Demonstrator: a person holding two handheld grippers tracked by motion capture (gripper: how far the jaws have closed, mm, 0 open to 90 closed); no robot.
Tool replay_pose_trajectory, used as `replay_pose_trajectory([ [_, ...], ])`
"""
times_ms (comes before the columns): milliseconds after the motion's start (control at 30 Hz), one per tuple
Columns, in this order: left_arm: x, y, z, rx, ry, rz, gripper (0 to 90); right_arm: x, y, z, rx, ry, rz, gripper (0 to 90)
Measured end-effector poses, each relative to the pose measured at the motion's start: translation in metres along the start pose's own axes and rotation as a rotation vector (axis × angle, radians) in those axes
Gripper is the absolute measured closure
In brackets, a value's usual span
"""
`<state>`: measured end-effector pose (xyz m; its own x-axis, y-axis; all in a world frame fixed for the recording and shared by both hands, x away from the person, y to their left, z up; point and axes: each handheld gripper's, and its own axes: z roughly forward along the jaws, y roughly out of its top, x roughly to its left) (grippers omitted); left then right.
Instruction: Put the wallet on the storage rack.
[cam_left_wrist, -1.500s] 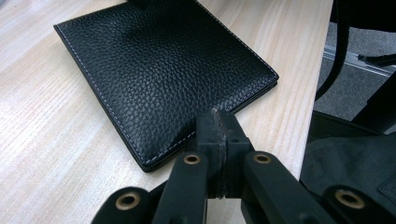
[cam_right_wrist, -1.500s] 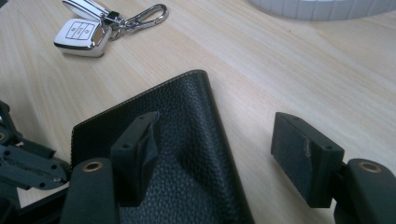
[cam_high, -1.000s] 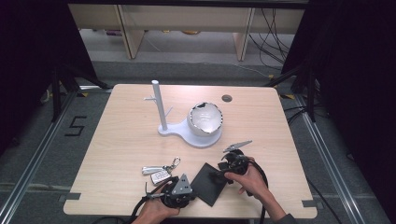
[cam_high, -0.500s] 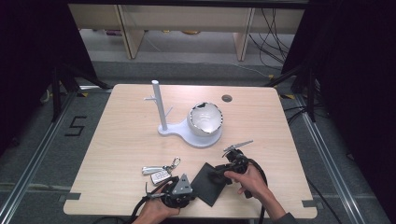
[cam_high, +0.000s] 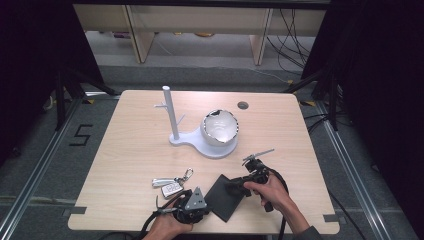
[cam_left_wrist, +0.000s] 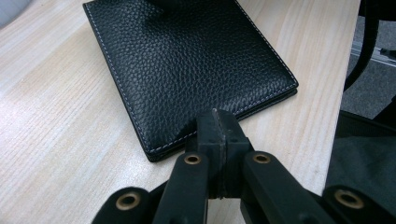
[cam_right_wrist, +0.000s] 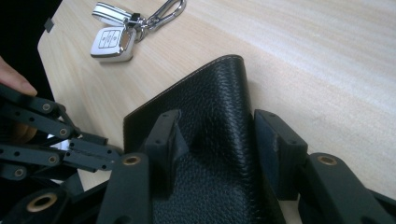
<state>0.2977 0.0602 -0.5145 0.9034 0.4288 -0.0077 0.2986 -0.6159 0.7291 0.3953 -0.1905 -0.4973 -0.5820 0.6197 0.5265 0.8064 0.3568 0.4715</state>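
A black leather wallet (cam_high: 225, 196) (cam_left_wrist: 187, 65) (cam_right_wrist: 210, 140) lies flat near the table's front edge. My left gripper (cam_high: 206, 199) (cam_left_wrist: 216, 123) is shut, with its joined tips resting on the wallet's near edge and nothing between them. My right gripper (cam_high: 234, 186) (cam_right_wrist: 219, 135) comes at the wallet from the right. Its jaws have just been closing and stand apart astride the folded edge, one finger (cam_right_wrist: 168, 135) on the top face, the other beside the fold. The leather dimples slightly between them.
A car key fob on a ring with a carabiner (cam_high: 170, 186) (cam_right_wrist: 114, 42) lies just left of the wallet. A white stand with a post (cam_high: 170, 112) and a crumpled white bowl (cam_high: 218, 127) sits mid-table. A cable hole (cam_high: 243, 105) is at the back.
The right gripper's jaws have drawn closer together over the wallet's edge. Both hands, the wallet and the keys have stayed in place.
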Motion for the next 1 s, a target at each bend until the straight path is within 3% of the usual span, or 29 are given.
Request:
replay_pose_trajectory([
  [133,0.0000,-0.0001,0.0001,-0.002,0.001,0.001,89.3,-0.0026,-0.0006,-0.0030,-0.001,0.019,0.020,56.7],
  [167,0.0000,0.0000,0.0000,0.001,0.000,0.002,89.3,-0.0008,-0.0009,-0.0034,0.006,0.036,0.055,57.0],
  [367,-0.0005,-0.0001,0.0001,-0.003,-0.004,0.001,89.3,-0.0046,-0.0018,-0.0026,0.002,0.037,0.022,59.0],
  [433,-0.0004,-0.0004,0.0001,-0.004,-0.003,0.007,89.3,-0.0042,-0.0023,-0.0004,0.005,0.022,0.046,58.8],
  [533,-0.0003,-0.0001,-0.0001,0.000,-0.005,0.003,89.3,-0.0057,-0.0025,-0.0014,0.003,0.040,0.043,59.0],
  [633,-0.0005,-0.0002,0.0000,-0.002,-0.003,0.002,89.3,-0.0056,-0.0034,-0.0023,-0.004,0.031,0.072,58.4],
  [700,-0.0004,0.0000,0.0001,0.000,-0.005,0.001,89.4,-0.0050,-0.0034,-0.0049,0.015,0.060,0.079,58.4],
  [767,-0.0011,-0.0003,0.0006,-0.008,0.000,0.003,89.3,-0.0044,-0.0033,-0.0050,0.009,0.038,0.103,58.8],
  [1000,-0.0021,-0.0005,0.0010,-0.013,0.006,0.009,89.3,-0.0062,-0.0032,-0.0077,0.010,0.072,0.089,60.7],
])
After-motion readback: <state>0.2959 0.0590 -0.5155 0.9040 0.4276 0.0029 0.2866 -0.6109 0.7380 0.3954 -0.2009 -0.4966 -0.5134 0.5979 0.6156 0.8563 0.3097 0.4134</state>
